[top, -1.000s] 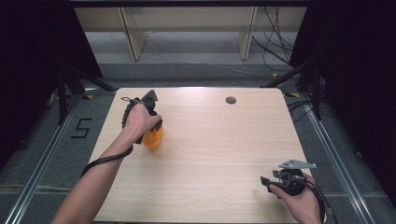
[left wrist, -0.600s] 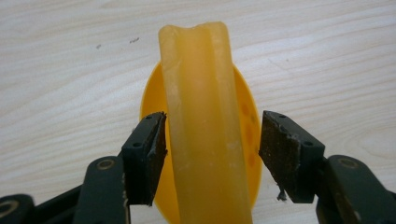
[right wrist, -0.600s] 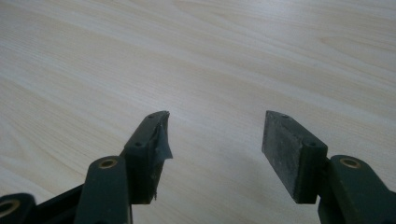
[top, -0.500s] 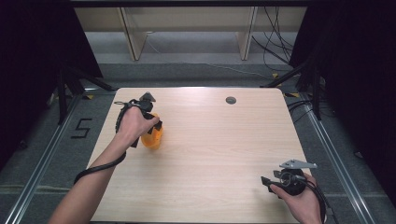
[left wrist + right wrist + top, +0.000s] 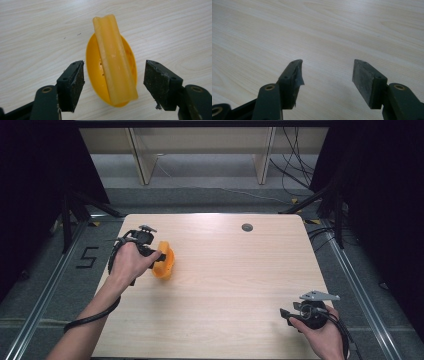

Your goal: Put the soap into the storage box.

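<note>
An orange plastic scoop (image 5: pixel 164 261) with a pale yellow grooved handle (image 5: pixel 113 60) lies on the wooden table (image 5: pixel 235 270) at the left. My left gripper (image 5: pixel 159 256) is right beside it; in the left gripper view (image 5: pixel 113 85) the jaws have just been opening and now stand apart on either side of the handle, pads clear of it. At the table's front right my right gripper (image 5: pixel 285 314) rests open, and the right gripper view (image 5: pixel 327 75) has bare wood between its jaws.
A small dark round grommet (image 5: pixel 247 227) is set in the table near its far edge. Beyond the table stand wooden shelf legs (image 5: pixel 141 155) and loose cables (image 5: pixel 295 170) on the floor. Metal rails (image 5: pixel 350 270) run along both sides.
The left gripper has let go of the orange scoop and drawn back to the left, its jaws spread. The scoop now lies free on the table. The right hand has kept still.
</note>
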{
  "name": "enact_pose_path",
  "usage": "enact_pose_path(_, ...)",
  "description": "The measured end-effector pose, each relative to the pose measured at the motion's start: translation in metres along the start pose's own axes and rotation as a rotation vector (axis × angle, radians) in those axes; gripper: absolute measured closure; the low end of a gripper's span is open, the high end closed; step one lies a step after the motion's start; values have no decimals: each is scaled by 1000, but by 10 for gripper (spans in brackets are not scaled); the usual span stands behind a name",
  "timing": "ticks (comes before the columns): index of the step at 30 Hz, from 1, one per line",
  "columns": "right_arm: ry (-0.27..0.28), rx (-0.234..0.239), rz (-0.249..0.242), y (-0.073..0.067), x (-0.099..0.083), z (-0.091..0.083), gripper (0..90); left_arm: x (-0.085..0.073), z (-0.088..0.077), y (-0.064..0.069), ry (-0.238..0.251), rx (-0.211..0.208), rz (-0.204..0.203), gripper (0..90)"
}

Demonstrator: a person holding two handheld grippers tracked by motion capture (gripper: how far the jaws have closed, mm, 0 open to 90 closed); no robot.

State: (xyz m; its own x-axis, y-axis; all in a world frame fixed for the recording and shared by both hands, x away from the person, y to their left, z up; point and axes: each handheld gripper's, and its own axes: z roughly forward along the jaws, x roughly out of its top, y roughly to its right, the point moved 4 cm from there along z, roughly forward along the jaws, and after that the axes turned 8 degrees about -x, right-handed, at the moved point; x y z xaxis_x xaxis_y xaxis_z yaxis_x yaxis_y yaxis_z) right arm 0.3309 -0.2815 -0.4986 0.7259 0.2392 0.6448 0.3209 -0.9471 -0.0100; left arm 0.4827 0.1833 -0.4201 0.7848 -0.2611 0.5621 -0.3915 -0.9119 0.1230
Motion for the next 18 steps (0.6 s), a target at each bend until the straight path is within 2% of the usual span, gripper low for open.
enact_pose_path(2,8,5,-3,0,1,1,415,-6,-5,0,23,-1,11,321)
enact_pose_path(3,27,3,-24,1,1,2,415,-10,-8,0,31,-13,13,321)
enact_pose_path(4,2,-3,2,-1,0,0,415,-13,-11,0,42,-24,14,321)
enact_pose_path(5,11,-8,-20,0,0,1,415,-17,-14,-1,54,-24,15,321)
enact_pose_path(6,4,-6,-3,-1,0,0,415,-20,-15,-1,69,-26,18,321)
enact_pose_path(11,27,-8,-16,0,2,0,415,-38,-21,-2,109,-39,30,322)
enact_pose_path(12,31,-9,-21,1,2,0,415,-42,-22,-2,111,-39,35,322)
enact_pose_path(13,49,-4,-53,3,2,2,415,-47,-23,-2,119,-39,36,324)
enact_pose_path(15,26,-12,-19,1,2,0,415,-54,-26,-1,122,-42,41,327)
enact_pose_path(16,27,-9,-23,1,2,0,415,-58,-25,-1,149,-42,42,329)
enact_pose_path(18,35,-7,-21,0,2,0,415,-67,-27,-1,142,-45,52,330)
